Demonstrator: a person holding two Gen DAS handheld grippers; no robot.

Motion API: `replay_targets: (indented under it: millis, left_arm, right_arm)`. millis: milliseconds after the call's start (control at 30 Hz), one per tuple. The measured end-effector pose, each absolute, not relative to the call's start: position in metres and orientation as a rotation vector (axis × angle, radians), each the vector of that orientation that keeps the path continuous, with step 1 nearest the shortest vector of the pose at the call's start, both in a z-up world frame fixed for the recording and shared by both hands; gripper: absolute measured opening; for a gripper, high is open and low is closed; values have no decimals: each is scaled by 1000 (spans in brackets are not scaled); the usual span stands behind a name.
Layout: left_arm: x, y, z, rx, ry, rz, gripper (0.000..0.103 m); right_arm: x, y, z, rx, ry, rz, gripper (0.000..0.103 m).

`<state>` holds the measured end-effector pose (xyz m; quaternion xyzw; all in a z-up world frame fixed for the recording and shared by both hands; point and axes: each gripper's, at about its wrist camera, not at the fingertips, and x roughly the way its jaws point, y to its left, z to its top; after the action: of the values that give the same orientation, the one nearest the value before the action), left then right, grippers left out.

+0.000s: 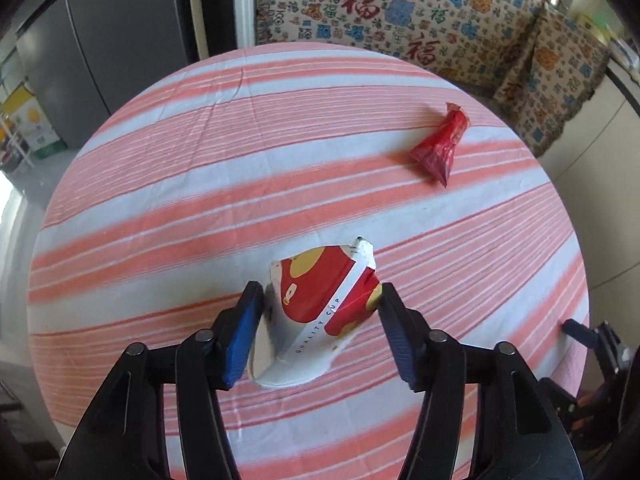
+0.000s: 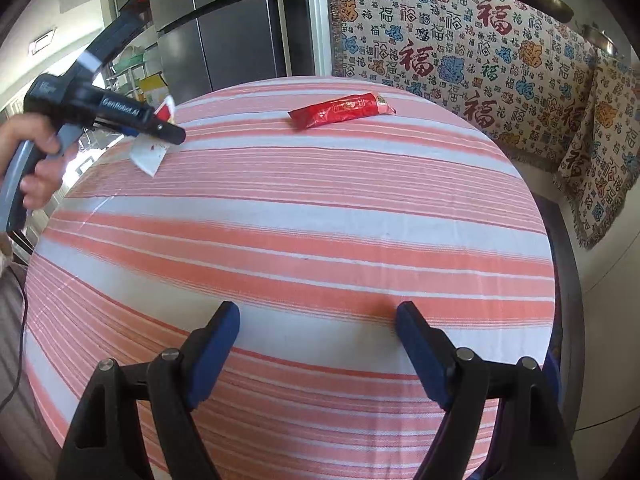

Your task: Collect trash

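Observation:
A crushed red, yellow and white paper cup (image 1: 320, 312) sits between the pads of my left gripper (image 1: 318, 300), which is shut on it just above the striped tablecloth (image 1: 200, 200). The cup also shows in the right wrist view (image 2: 150, 152) under the left gripper's fingers (image 2: 160, 130), at the table's far left. A red snack wrapper (image 1: 438, 146) lies on the cloth to the far right of the cup; in the right wrist view the wrapper (image 2: 340, 110) lies at the table's far edge. My right gripper (image 2: 318, 320) is open and empty over the near part of the table.
The table is round, with a pink and white striped cloth (image 2: 300, 240). A sofa with patterned covers and cushions (image 2: 460, 52) stands behind it. A dark fridge (image 2: 228, 28) stands at the back left. My right gripper's tip (image 1: 580, 328) shows at the table's right edge.

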<state>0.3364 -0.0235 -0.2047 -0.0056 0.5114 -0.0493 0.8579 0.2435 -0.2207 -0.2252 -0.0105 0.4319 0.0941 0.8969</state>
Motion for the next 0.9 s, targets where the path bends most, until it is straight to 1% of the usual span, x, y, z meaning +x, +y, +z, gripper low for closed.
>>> replay_targets:
  millis: [100,200,333,367,400,433,467,500,600,733,767,800,833,900]
  left_arm:
    - [335,-41,-211,128,1021,-117,80]
    - [335,-46,-221,184,999,-157,81]
    - [338,-30,-224,134,964,-190,80]
    - [340,-27,-224,110,962,-197,73]
    - [342,-24,-224,79,965,-218,61]
    - [345,-24,-222,66,955,-222,59]
    - [345,-24,-219,58,942,-228,48]
    - [345,-26,-217,53,930,-227,40]
    - [339,-31,-214,49,899,-193,30]
    - [334,-35,-212,45,872,-140,24]
    - [333,-33,-212,36,870,-137,22]
    - [333,-31,-211,23,871,-139,20]
    - [333,-28,-210,7,873,-143,20]
    - [334,-21,-209,-30,884,-153,19]
  right_arm:
    - [257,-230,-221,50,932,186,83]
    - [276,-242,-214,108,951,146,83]
    - [319,-253,-204,192,961,102,83]
    - [333,-253,-201,211,963,94,83]
    - [347,-252,-200,233,963,89,83]
    - [363,-250,-198,258,962,79,83]
    - [380,-247,-196,292,958,70,83]
    - [395,-244,-195,329,954,63,83]
    - [438,-223,-199,425,972,37,83]
    - [474,-193,-220,449,1055,-107,82]
    - [477,-184,-225,415,1076,-128,81]
    - [476,-177,-222,346,1060,-144,60]
    - [476,-170,-221,281,1063,-128,44]
    - [469,-164,-220,173,1069,-73,30]
